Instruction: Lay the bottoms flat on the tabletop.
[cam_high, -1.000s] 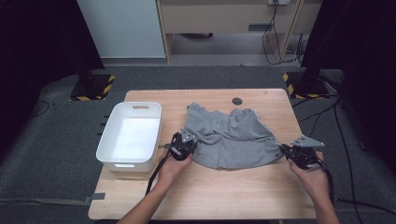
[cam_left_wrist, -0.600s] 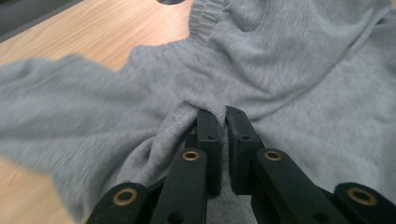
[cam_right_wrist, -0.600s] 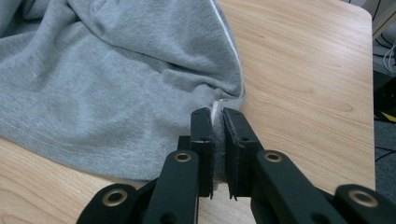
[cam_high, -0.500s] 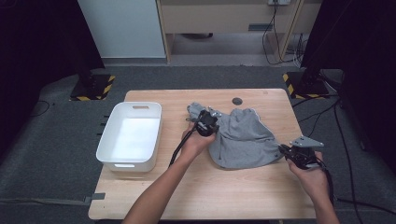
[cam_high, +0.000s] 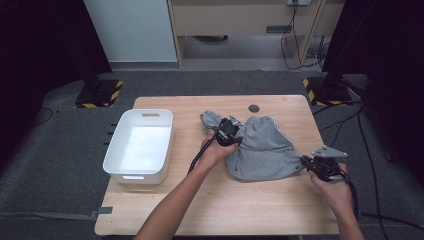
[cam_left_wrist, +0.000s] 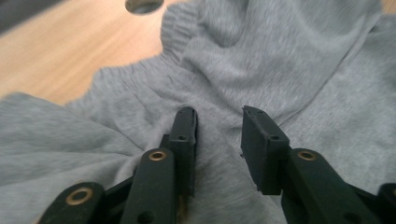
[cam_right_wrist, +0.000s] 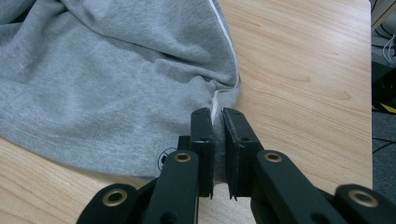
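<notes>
Left gripper fingers just parted, right gripper clamped.

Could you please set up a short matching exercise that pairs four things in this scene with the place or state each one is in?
Things:
1. left claw
2. right claw
3. white bin
4. grey garment

Places or states:
A. stands at the left part of the table, nothing inside
B. pinches the garment's corner
C. lies partly folded over in the middle of the table
D. jaws apart over the folded cloth

Pairs: 1-D, 2-B, 3-A, 4-C
</notes>
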